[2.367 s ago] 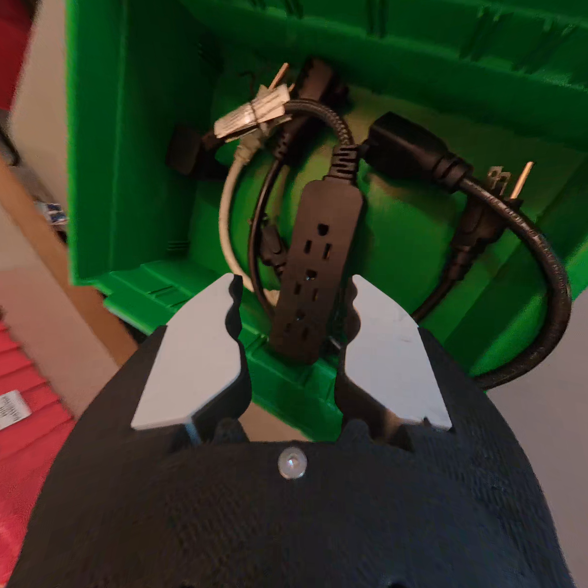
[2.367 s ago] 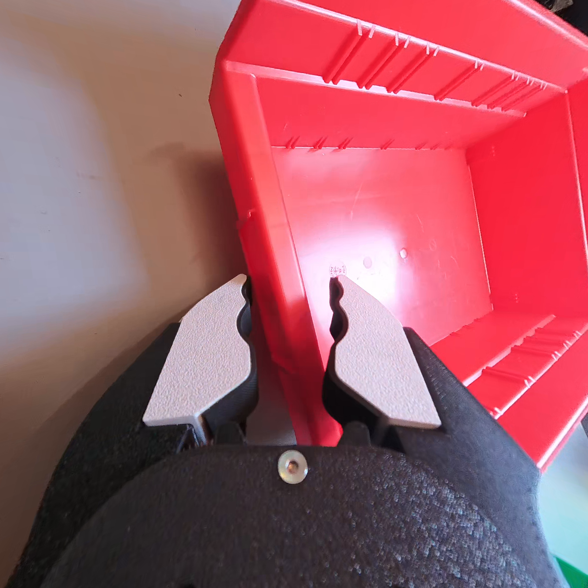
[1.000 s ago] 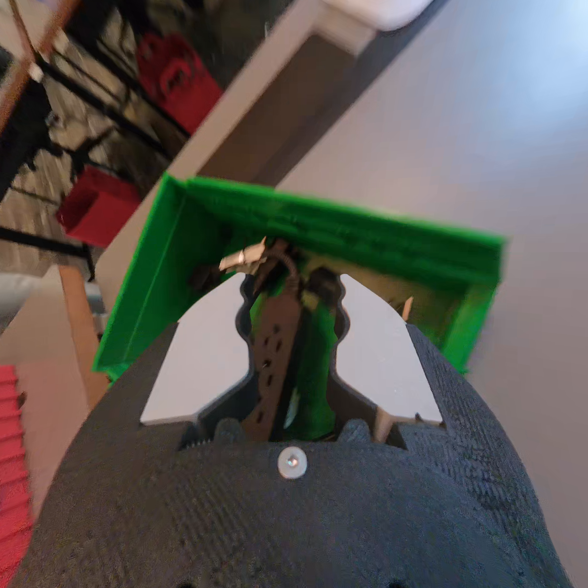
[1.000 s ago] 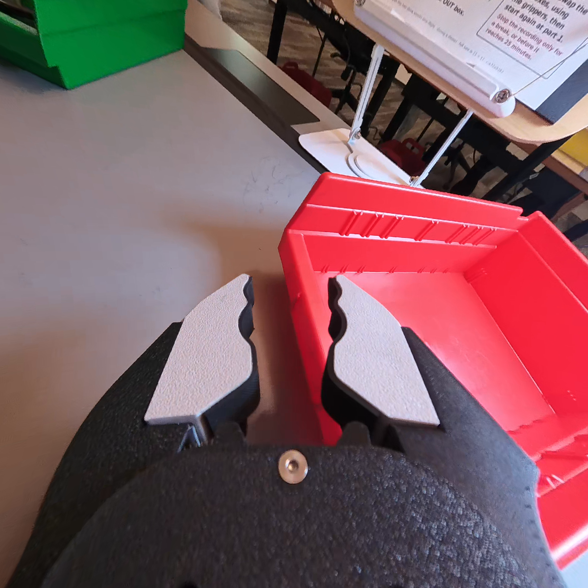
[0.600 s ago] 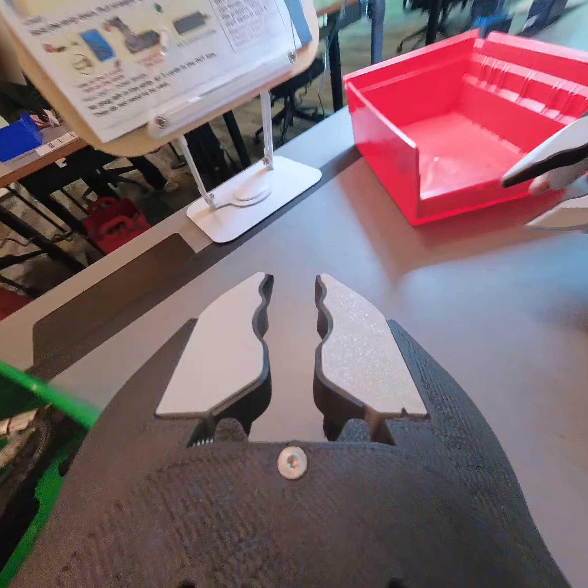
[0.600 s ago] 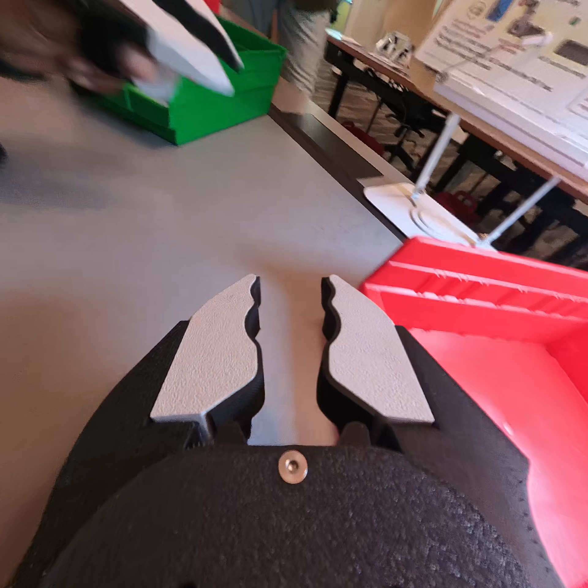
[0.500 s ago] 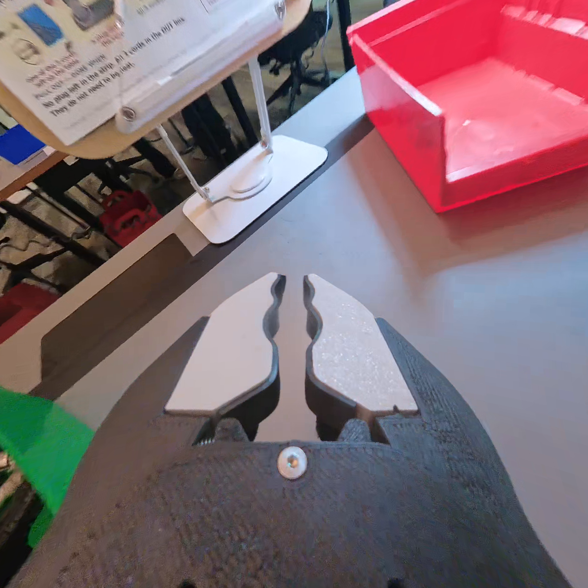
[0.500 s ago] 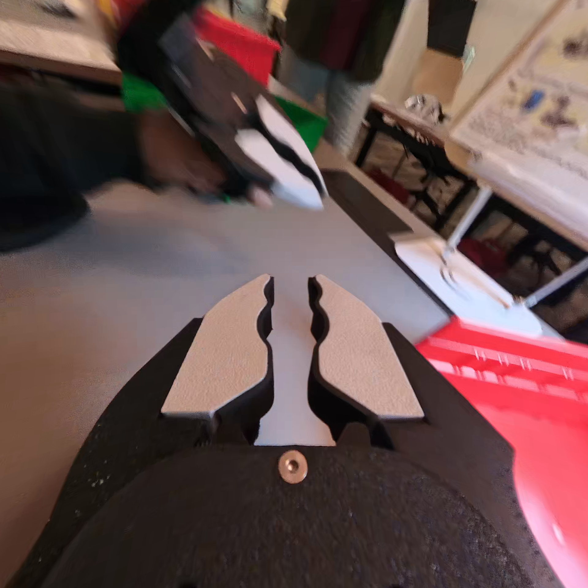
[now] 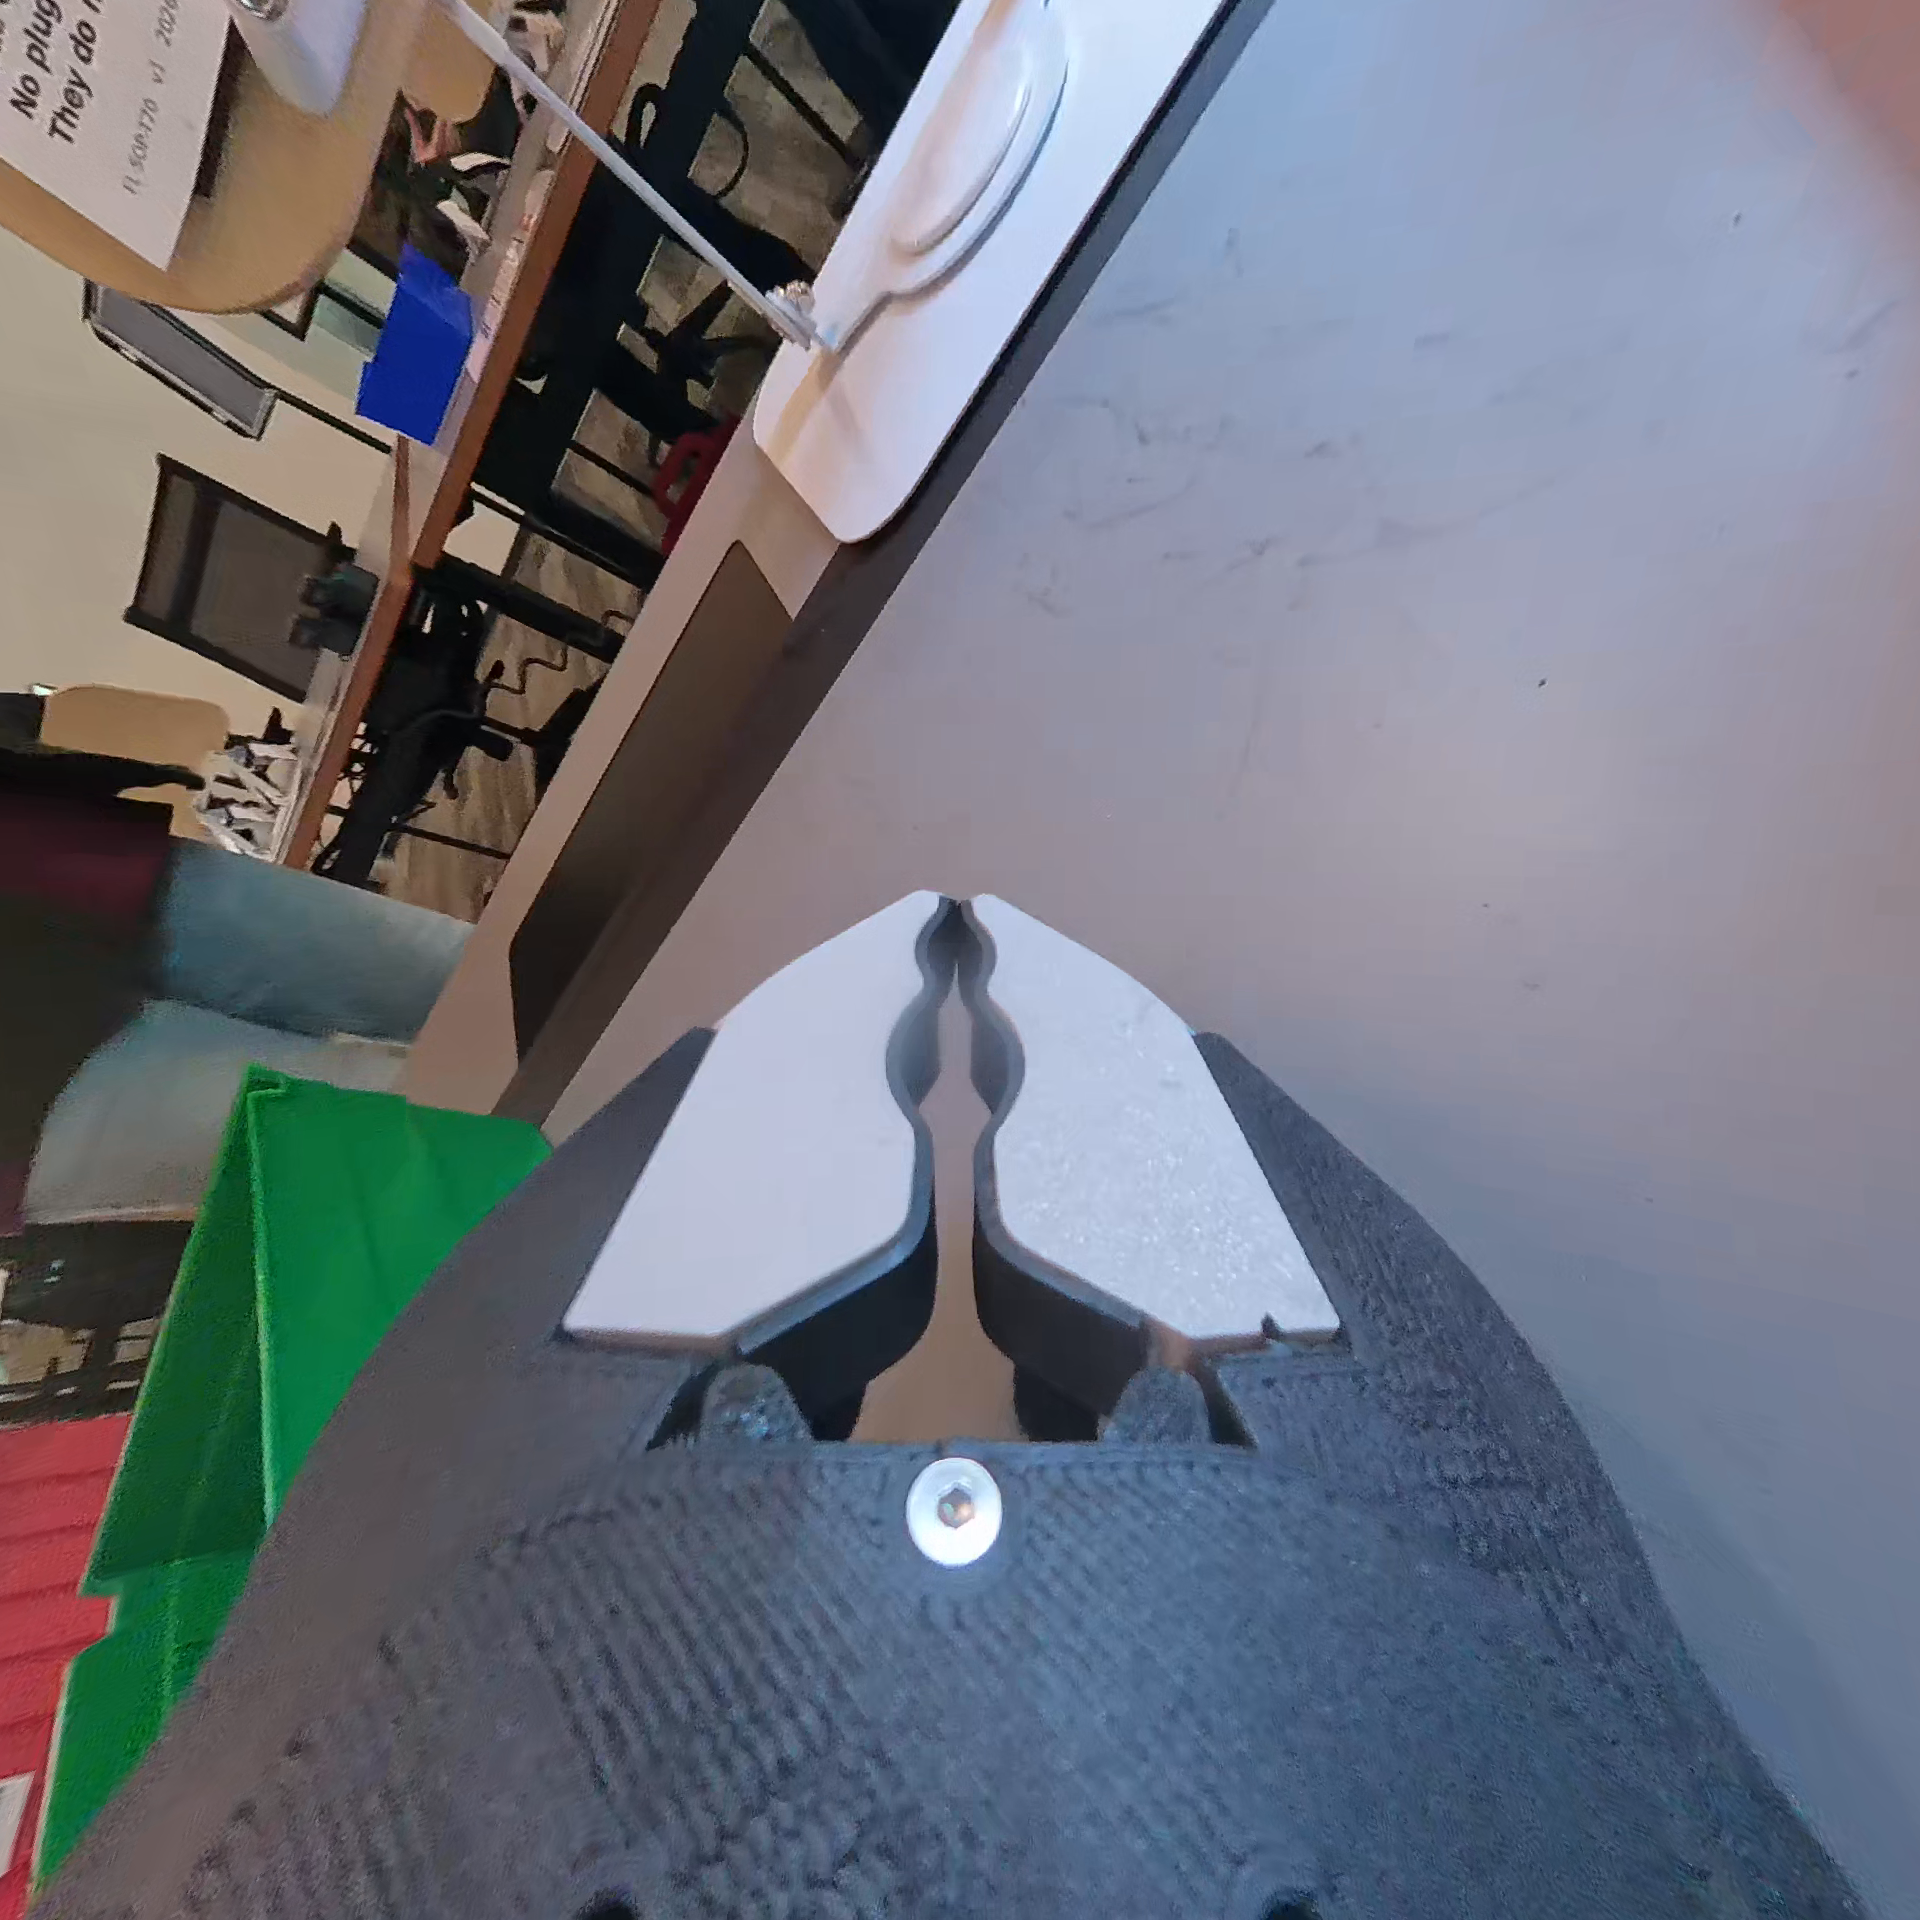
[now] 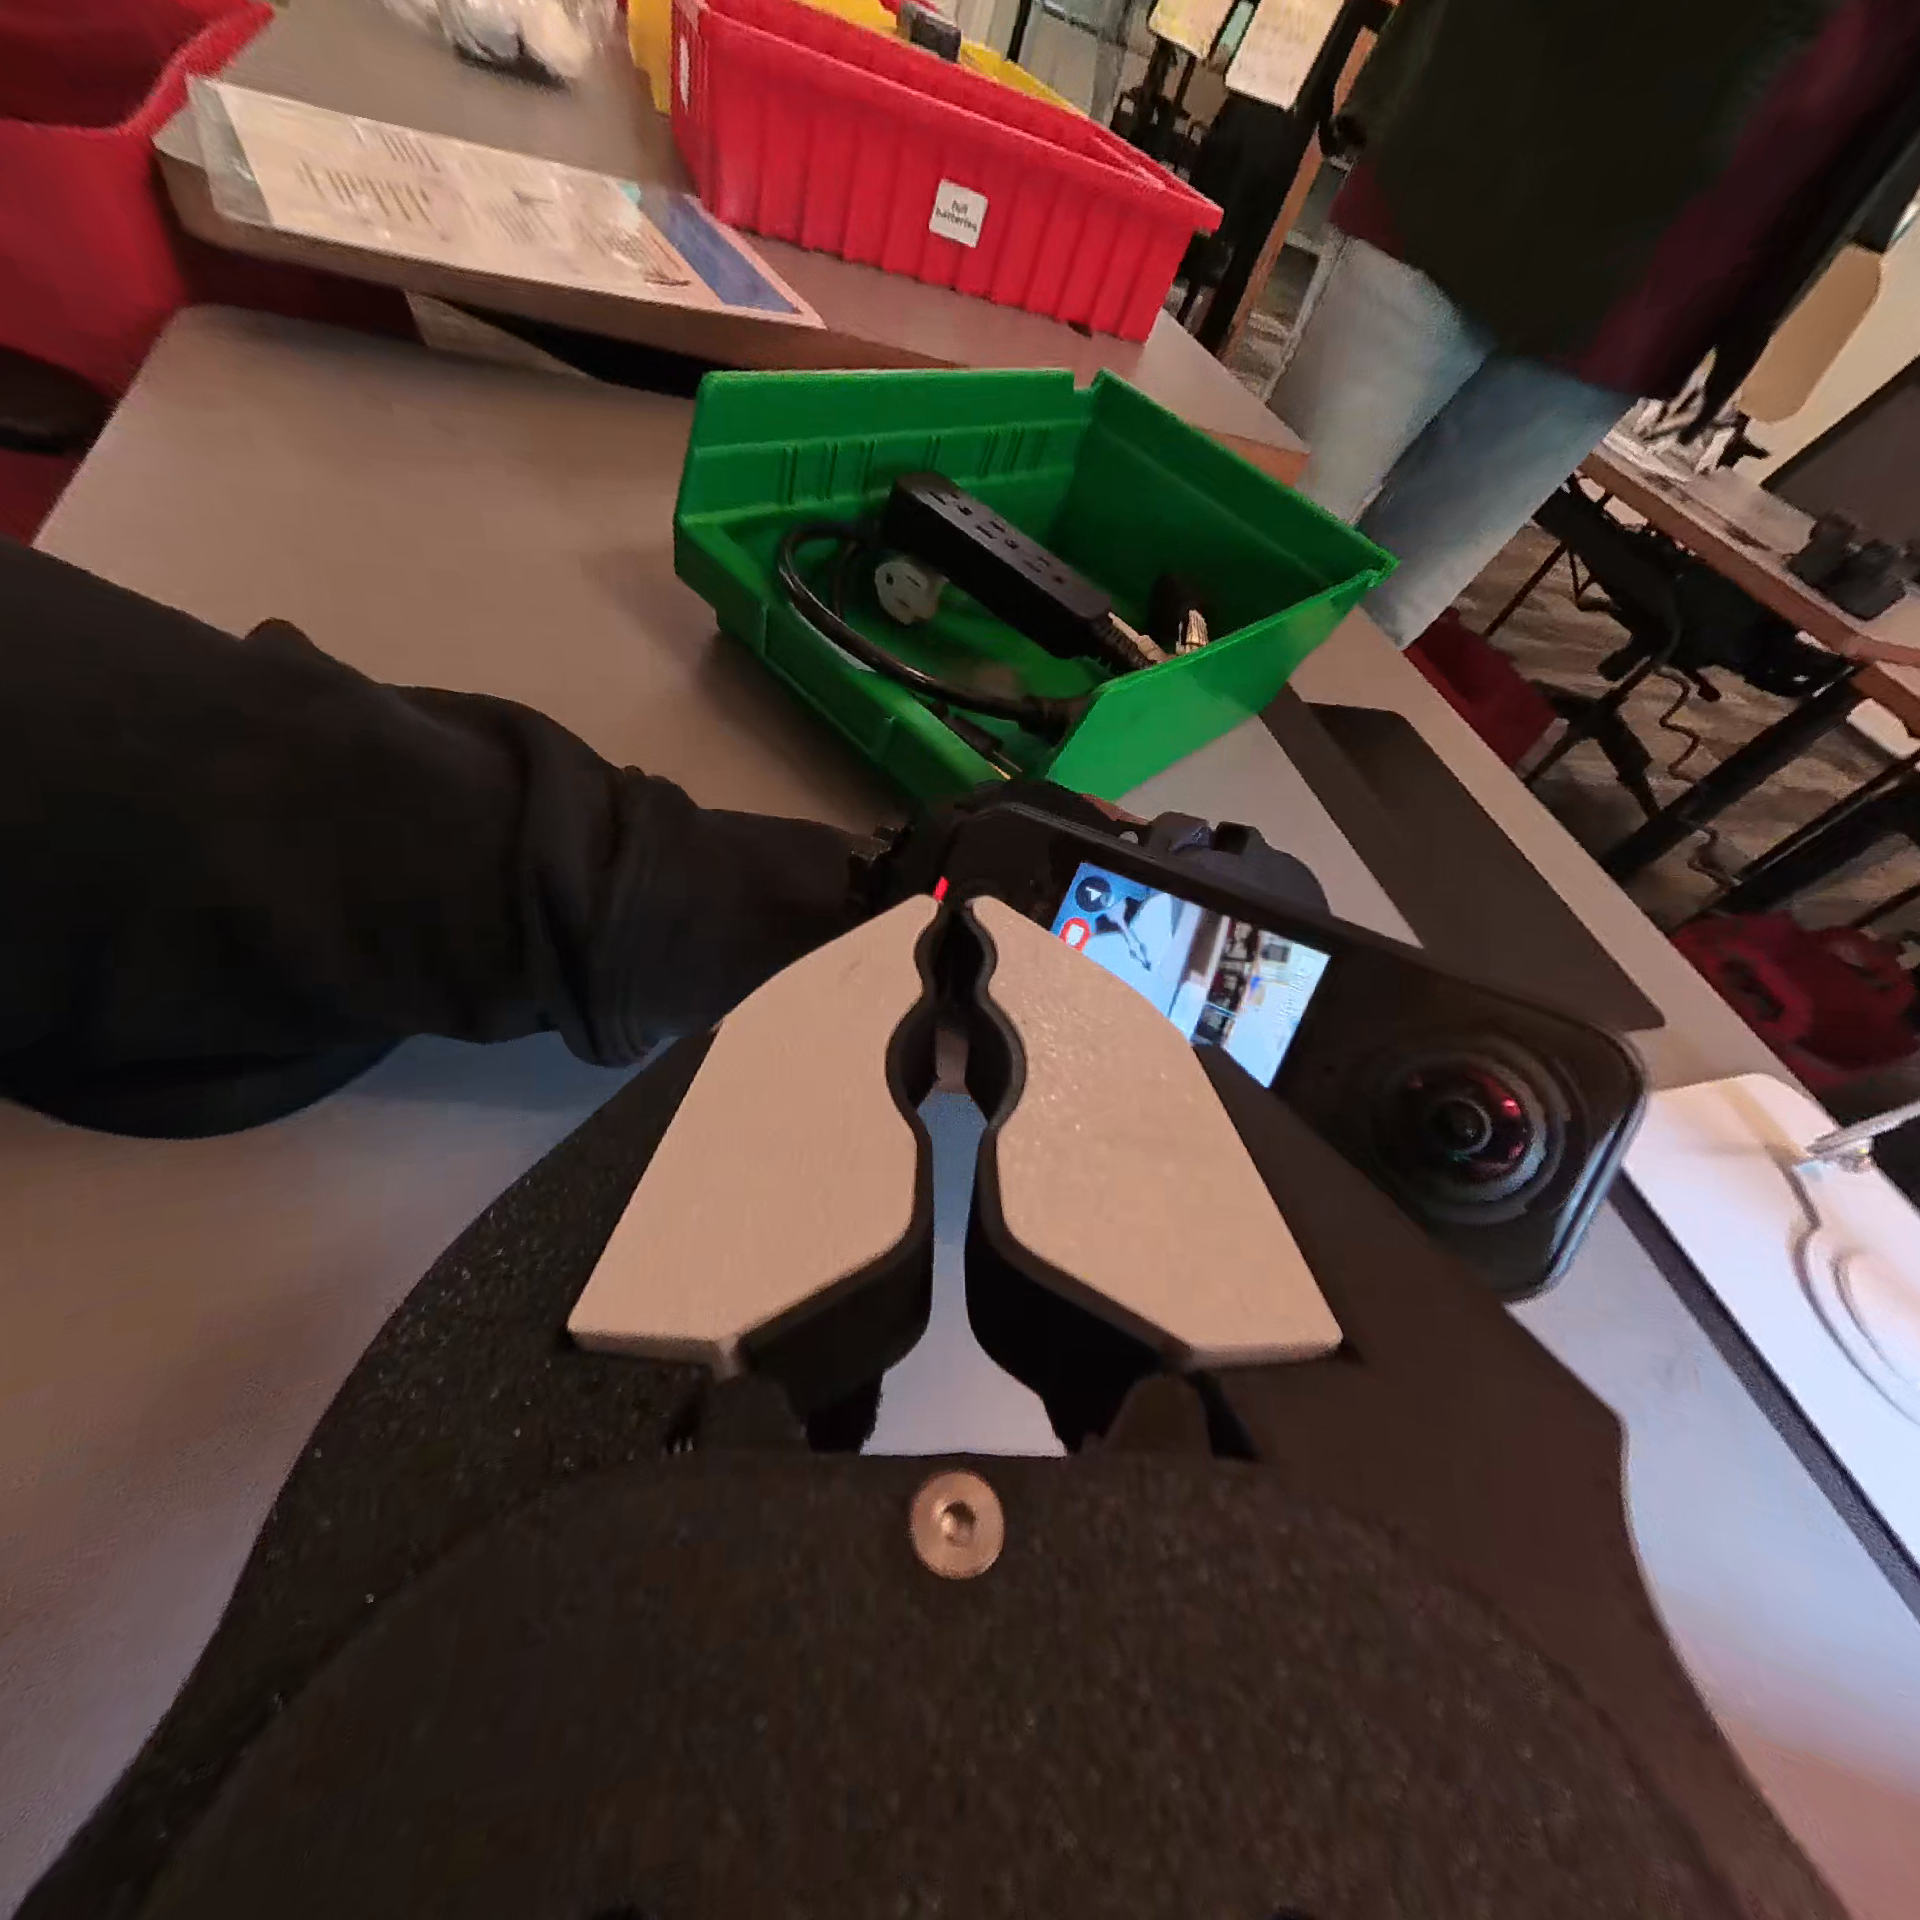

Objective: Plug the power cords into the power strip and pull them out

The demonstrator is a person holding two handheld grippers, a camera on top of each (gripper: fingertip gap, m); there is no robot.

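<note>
Two grippers are in view above the grey table, the largest surface present and the reference for all positions below. On the table, toward its far edge in the right wrist view, sits the green bin; the same bin appears at the lower left of the left wrist view, beside the table's edge. Inside the green bin lies the black power strip, angled across the bin floor, with a black power cord looped beside it and a light-coloured plug touching the strip's side. Beyond the green bin, a red bin rests on a neighbouring surface. Nearer than the green bin, a dark sleeve reaches across the table to a black camera unit with a lit screen, held just past the right gripper's tips. A white stand base sits at the table's far edge in the left wrist view. The left gripper has its jaws closed tip to tip with nothing between them, over bare table. The right gripper likewise has its jaws brought together at the tips, gripping nothing. Both grippers are well apart from the power strip.
</note>
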